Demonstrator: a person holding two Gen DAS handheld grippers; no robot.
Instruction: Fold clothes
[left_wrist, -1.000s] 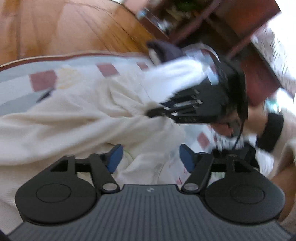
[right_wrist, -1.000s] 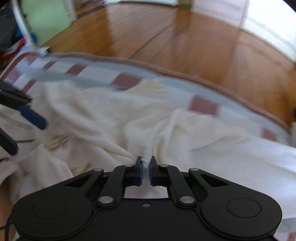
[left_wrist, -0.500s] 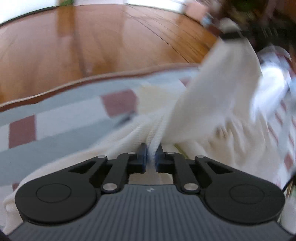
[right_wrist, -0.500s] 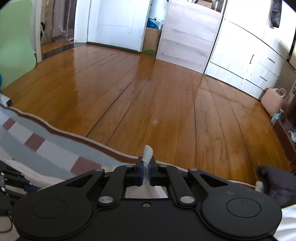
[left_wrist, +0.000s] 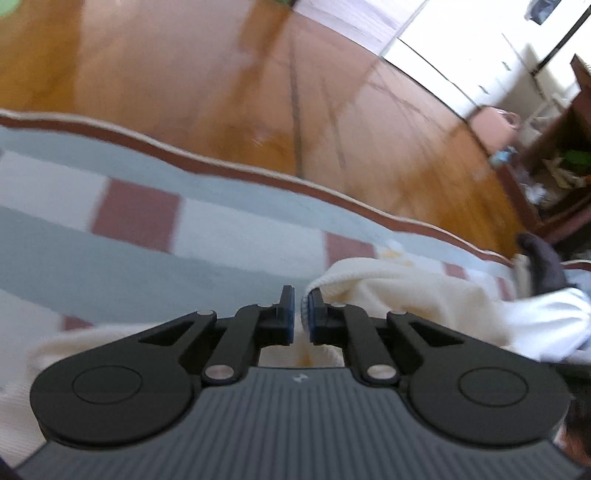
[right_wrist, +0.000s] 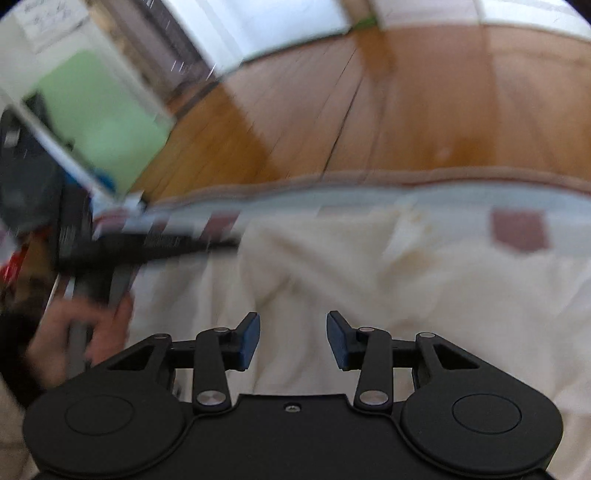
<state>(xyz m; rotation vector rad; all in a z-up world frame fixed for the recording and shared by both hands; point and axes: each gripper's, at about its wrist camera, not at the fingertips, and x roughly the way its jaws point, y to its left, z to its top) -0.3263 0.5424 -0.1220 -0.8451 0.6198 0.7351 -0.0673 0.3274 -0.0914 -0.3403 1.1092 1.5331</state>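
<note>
Half a second ago the right gripper (right_wrist: 293, 339) pinched a cloth tip up over the floor; its jaws now stand wide with nothing between them, above the cream garment (right_wrist: 369, 280) spread on the checked blanket (right_wrist: 517, 225). That reads as a release: the carried part appears laid down, one fold likely just placed. A hand (right_wrist: 77, 332) with the other tool shows, blurred, at the left of this view.

From the left wrist, the left gripper (left_wrist: 298, 314) has dropped from a raised fold to low over the blanket (left_wrist: 221, 236), jaws narrow and nipping a cream edge. The garment (left_wrist: 406, 295) runs from those tips off to the right, its long axis roughly along the blanket's border; which end is collar or hem cannot be told.
</note>
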